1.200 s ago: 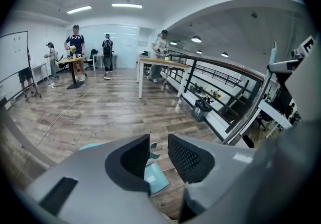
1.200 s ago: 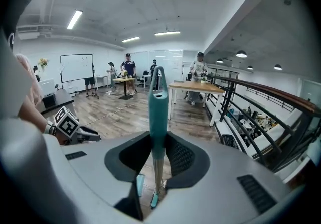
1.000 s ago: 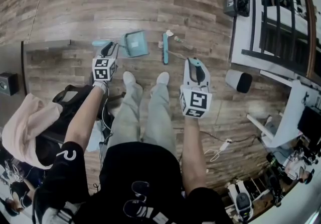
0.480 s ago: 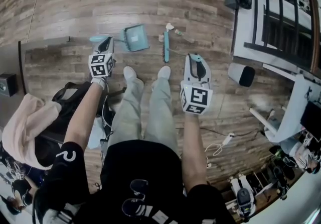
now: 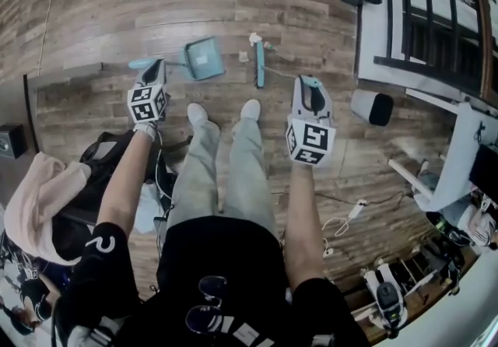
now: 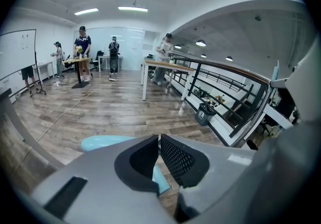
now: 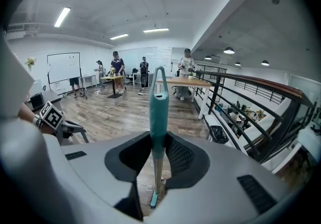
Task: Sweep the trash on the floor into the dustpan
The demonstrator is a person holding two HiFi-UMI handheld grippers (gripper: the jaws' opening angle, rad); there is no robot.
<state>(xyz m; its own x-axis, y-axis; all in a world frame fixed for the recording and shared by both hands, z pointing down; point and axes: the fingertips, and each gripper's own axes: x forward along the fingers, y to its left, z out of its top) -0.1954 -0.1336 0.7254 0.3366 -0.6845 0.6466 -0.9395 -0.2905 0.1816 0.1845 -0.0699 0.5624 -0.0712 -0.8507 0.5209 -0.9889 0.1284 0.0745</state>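
Observation:
A teal dustpan (image 5: 204,57) lies on the wood floor ahead of my feet, its long handle (image 5: 140,64) reaching left. My left gripper (image 5: 156,70) is on that handle; its jaws are closing, and in the left gripper view the pads of the left gripper (image 6: 159,140) pinch the teal handle (image 6: 103,142) low between them. The broom head (image 5: 259,71) rests on the floor right of the dustpan. Small bits of trash (image 5: 254,40) lie just beyond it. My right gripper (image 5: 310,85) is shut on the broom's teal handle (image 7: 158,112), which stands up between the pads of the right gripper (image 7: 159,136).
My white shoes (image 5: 201,113) stand just behind the dustpan and broom. A black bag (image 5: 117,152) and a pink cloth (image 5: 39,198) lie at the left. A white ledge with black railing (image 5: 381,26), a black-ended cylinder (image 5: 372,106) and cables (image 5: 342,225) are at the right. People stand far off.
The left gripper's jaws have closed onto the dustpan handle. The right gripper has shifted a little with the broom handle in it.

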